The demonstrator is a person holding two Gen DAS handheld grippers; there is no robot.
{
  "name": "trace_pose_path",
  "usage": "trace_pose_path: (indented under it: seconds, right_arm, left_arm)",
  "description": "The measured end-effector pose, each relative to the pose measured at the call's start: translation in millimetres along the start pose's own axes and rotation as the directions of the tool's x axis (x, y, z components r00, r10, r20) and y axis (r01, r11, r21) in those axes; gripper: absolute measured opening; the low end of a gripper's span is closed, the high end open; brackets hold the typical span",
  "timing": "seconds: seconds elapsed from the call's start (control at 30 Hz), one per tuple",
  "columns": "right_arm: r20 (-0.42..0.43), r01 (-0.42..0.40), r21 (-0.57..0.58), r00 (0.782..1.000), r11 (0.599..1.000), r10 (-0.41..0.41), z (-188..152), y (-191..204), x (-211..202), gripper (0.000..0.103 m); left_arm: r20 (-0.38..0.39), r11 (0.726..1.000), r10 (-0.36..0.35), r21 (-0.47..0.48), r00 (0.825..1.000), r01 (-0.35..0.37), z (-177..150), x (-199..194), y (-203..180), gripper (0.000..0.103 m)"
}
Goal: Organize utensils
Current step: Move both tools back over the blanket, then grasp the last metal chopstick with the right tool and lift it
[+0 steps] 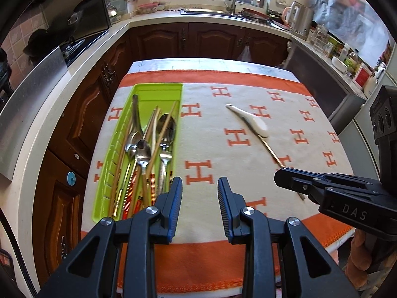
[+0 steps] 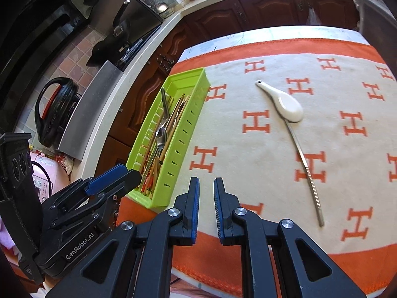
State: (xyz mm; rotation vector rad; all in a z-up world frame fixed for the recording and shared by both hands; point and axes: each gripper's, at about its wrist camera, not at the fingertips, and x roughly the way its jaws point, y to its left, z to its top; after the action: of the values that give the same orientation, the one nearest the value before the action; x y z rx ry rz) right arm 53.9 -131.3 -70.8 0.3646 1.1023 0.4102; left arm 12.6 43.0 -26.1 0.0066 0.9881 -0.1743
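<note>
1. "GenRobot.AI" stands in white on the black body of the left gripper (image 2: 114, 178), seen from the right wrist view.
2. "DAS" is readable on the right gripper (image 1: 282, 173) body.
3. Orange "H" letters repeat across the cloth (image 1: 223, 114) on the desk.

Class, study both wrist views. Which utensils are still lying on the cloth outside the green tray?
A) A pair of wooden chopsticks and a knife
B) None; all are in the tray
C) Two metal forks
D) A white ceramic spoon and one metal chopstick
D: the white ceramic spoon lies on the patterned cloth with a single metal chopstick running out from under its bowl, both well right of the green tray.
</note>
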Motion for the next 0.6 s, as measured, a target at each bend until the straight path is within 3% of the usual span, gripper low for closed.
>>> trace_pose_path:
  seconds: [0.2, 0.37, 0.5, 0.6]
  right_arm:
    - [0.042, 0.016, 0.001, 0.999, 1.0, -0.016, -11.1, -16.5, -33.0, 0.012]
    - [0.063, 0.061, 0.021, 0.996, 0.998, -0.063, -10.7, -42.5, -45.2, 0.03]
    - [0.046, 0.114, 0.012, 0.992, 0.993, -0.115, -3.5, -63.0, -39.8, 0.033]
    - [0.018, 0.147, -0.012, 0.989, 0.989, -0.146, 3.5, -77.8, -27.0, 0.033]
  left_arm:
    - [0.017, 1.0, 0.001, 0.019, 1.0, -0.001, -3.7, -8.4, -21.5, 0.04]
    - [0.016, 1.0, -0.005, 0.018, 1.0, 0.004, -1.8, -2.2, -31.6, 0.048]
    - [0.006, 1.0, -0.003, 0.028, 1.0, 0.003, 2.0, 10.6, -40.6, 0.064]
    - [-0.013, 0.999, -0.001, 0.037, 1.0, 0.002, 8.3, 25.2, -47.5, 0.064]
